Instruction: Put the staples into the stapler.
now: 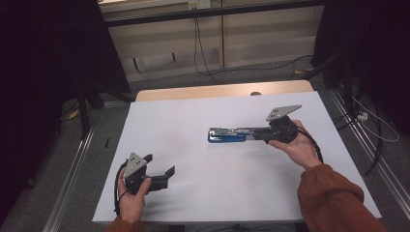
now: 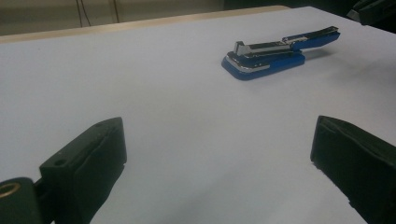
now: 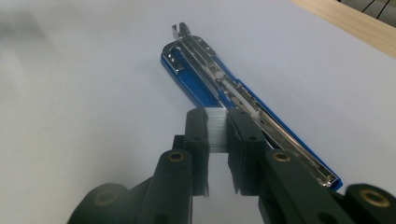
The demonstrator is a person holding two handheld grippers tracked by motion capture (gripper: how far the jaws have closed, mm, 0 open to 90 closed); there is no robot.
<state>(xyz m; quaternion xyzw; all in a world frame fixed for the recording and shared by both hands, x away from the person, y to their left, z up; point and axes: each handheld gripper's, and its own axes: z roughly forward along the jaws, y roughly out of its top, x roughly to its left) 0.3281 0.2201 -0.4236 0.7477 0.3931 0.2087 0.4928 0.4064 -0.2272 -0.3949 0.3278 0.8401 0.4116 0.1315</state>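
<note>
Staple strip (image 3: 217, 128) between right hand-held gripper (image 3: 217, 140) pads; stapler (image 3: 219, 79) open beneath.

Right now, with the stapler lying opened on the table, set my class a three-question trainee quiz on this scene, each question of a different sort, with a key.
1. True or false: the right gripper has its jaws shut on a strip of staples.
2. Multiple choice: the left gripper is A) clamped on the stapler, B) open above bare table, holding nothing, C) pressing the stapler's base.
3. Short answer: what colour is the stapler, and is its metal staple channel covered or exposed?

Key
1. True.
2. B; its jaws stand wide apart over the white table, well short of the stapler.
3. Blue; exposed, since the top is swung back.
</note>
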